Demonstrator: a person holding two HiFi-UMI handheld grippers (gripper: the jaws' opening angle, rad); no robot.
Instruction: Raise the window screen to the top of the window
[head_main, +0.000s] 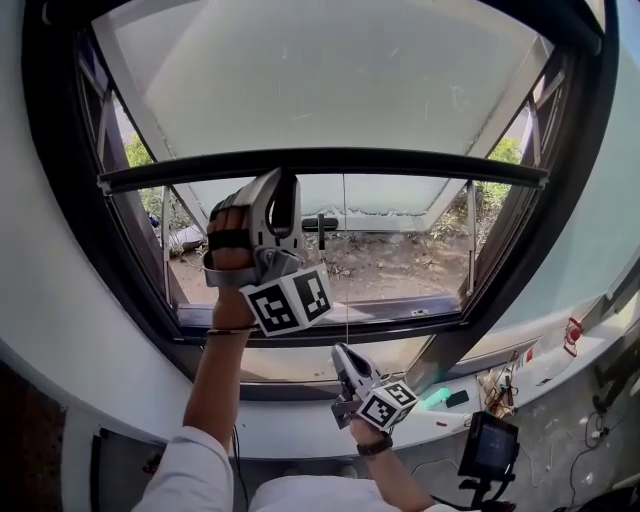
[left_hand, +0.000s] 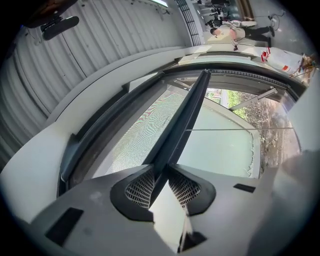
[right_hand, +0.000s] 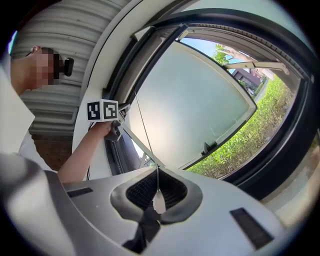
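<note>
The window screen (head_main: 330, 70) hangs in the black window frame (head_main: 60, 200), and its dark bottom bar (head_main: 420, 162) crosses the window about midway up. My left gripper (head_main: 283, 178) points up at that bar. In the left gripper view the bar (left_hand: 187, 117) runs between the pads of the left gripper (left_hand: 162, 172), which is shut on it. A thin pull cord (head_main: 345, 260) drops from the bar to my right gripper (head_main: 345, 358), lower and near the sill. The right gripper (right_hand: 157, 192) is shut on the cord's white pull (right_hand: 159, 202).
Behind the screen is a tilted glass sash with a black handle (head_main: 320, 225), then bare soil and green plants. On the white sill (head_main: 560, 375) at the right lie a teal object (head_main: 435, 397), small tools and a red item (head_main: 572, 332). A screen on a stand (head_main: 490, 445) is at the lower right.
</note>
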